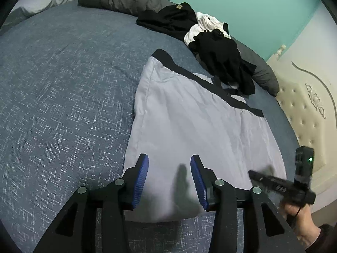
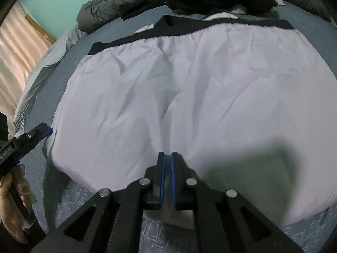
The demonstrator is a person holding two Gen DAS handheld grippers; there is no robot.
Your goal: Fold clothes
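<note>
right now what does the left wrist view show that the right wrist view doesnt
Only the left wrist view: the cream tufted headboard and the open left gripper over the skirt's hem.
Only the right wrist view: the pink curtain and the right gripper, jaws together at the hem.
Both: the pale skirt with its black waistband, the dark clothes pile and the blue bedspread.

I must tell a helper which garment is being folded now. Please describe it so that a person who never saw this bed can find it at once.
Start from the blue bedspread that covers the bed. On it, nearer than the heap of black and white clothes, lies one pale lilac garment spread flat. Only this one has a black waistband along its far edge, and both grippers are at its near hem.
</note>
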